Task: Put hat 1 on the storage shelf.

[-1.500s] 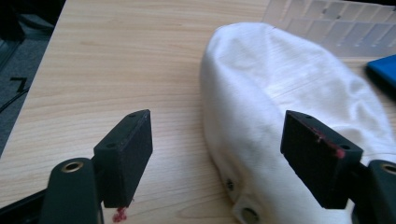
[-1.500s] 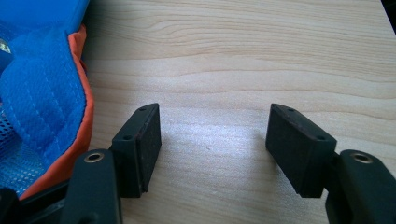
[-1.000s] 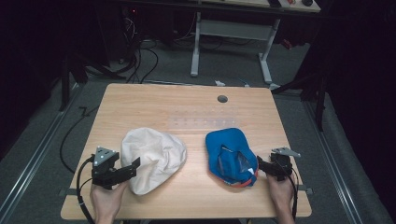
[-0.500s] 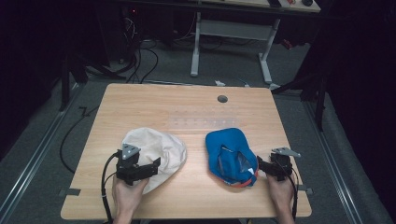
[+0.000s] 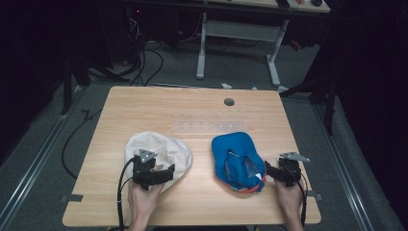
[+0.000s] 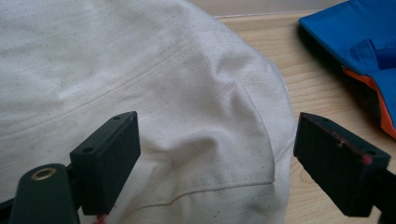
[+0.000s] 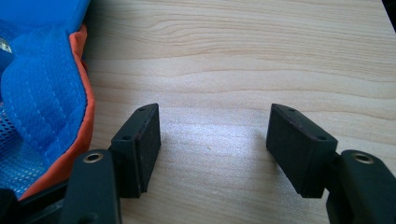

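**Clearly soft cloth: pinch a fold near the rim**

The cream hat [image 5: 161, 155] lies crumpled on the worktop [image 5: 192, 120], just left of the blue cap [image 5: 239, 161]. It looks light, limp and unslippery, likely to sag when lifted. The left gripper [image 6: 217, 161] hangs spread wide over its stitched edge; a raised fold there suits a pinch. The right gripper [image 7: 214, 144] rests spread over bare wood beside the cap.
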`<action>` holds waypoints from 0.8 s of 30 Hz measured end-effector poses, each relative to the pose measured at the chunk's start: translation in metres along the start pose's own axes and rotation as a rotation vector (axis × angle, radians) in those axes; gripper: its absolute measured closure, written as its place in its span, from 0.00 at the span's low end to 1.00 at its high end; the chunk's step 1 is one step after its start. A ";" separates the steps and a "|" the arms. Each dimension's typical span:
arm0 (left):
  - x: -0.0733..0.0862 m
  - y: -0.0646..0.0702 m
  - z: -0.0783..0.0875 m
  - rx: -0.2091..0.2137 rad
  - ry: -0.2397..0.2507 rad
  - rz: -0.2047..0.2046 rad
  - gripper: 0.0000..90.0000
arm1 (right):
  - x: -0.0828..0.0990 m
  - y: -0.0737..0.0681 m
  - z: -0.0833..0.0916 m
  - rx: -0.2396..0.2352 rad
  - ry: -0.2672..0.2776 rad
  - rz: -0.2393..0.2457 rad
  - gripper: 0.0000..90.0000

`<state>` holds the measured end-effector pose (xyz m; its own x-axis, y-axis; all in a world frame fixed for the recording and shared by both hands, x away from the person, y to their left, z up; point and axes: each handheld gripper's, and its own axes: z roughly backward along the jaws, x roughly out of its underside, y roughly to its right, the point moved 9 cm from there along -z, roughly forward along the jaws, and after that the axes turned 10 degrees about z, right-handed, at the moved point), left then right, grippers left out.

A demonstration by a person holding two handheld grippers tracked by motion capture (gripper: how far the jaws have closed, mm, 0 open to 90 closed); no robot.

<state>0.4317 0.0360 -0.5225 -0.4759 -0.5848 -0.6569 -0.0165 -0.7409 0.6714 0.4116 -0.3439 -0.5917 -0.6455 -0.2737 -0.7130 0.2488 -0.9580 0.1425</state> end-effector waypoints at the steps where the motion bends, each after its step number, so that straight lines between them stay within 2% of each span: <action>1: 0.001 -0.001 -0.001 -0.003 -0.001 0.000 0.17 | 0.000 0.000 0.000 0.000 0.000 0.000 0.39; 10: 0.011 -0.008 -0.014 -0.036 -0.023 0.013 0.17 | 0.000 0.000 0.000 0.000 0.000 0.000 0.39; 16: 0.019 -0.019 -0.024 -0.075 -0.056 0.024 0.18 | 0.000 0.000 0.000 0.001 0.000 0.001 0.40; 18: 0.021 -0.021 -0.026 -0.073 -0.069 0.044 0.18 | 0.000 0.000 0.000 0.001 0.000 0.001 0.40; 24: 0.027 -0.024 -0.030 -0.054 -0.097 0.063 0.22 | 0.000 0.000 0.000 0.002 0.002 0.000 0.40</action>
<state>0.4457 0.0279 -0.5668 -0.5572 -0.5982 -0.5759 0.0622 -0.7216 0.6895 0.4117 -0.3437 -0.5917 -0.6440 -0.2739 -0.7143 0.2479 -0.9580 0.1438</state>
